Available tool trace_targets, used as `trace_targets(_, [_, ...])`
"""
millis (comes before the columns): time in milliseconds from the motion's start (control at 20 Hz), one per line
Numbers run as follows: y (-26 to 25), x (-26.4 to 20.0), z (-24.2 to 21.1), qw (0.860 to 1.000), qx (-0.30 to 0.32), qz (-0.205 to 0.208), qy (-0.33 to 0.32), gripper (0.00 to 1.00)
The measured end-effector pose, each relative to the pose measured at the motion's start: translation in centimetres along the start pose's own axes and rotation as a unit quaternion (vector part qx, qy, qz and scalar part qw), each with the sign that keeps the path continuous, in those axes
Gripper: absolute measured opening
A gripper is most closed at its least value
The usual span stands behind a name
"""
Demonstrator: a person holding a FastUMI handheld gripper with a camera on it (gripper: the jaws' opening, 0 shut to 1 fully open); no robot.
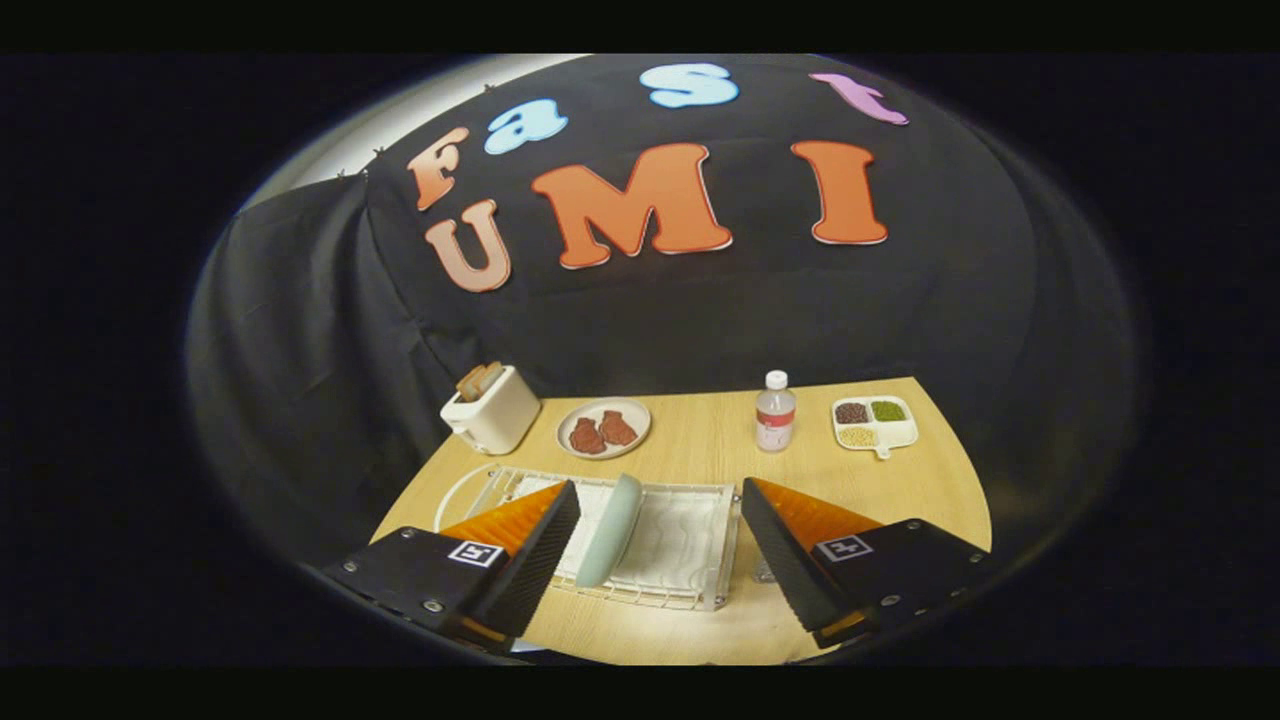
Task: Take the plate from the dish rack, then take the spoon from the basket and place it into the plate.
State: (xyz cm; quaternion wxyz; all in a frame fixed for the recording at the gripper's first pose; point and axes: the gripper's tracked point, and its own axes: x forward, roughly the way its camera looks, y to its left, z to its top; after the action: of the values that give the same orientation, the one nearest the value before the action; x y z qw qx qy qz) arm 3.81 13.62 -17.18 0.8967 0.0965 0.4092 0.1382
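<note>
With the gripper [660,560] spread wide and holding nothing above the dish rack [690,560], the plate [610,530] stands on edge in the rack between the fingers; judged rigid, smooth and breakable, it is best pinched across its upper rim.

Light wooden desk [700,440] carries: white wire dish rack [690,545] nearest fingers; white toaster [492,410] with bread slices at far left; beige round plate [603,428] with two brown meat pieces beside it; clear plastic bottle [775,412], white cap, upright; white divided tray [874,422] with beans at far right.
</note>
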Motion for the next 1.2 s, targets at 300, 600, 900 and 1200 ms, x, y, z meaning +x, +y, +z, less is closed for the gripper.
trace_targets(300, [1.9,3.6,-2.8,0.994,0.007,0.017,0.106,0.95])
trace_targets(600, [3.4,7.0,-5.3,0.981,-0.007,0.011,0.191,0.9])
trace_targets(900, [4.5,10.2,-8.0,0.969,-0.008,-0.016,0.248,0.82])
trace_targets(1200, [4.9,11.9,-10.0,0.957,-0.018,-0.063,0.283,0.65])
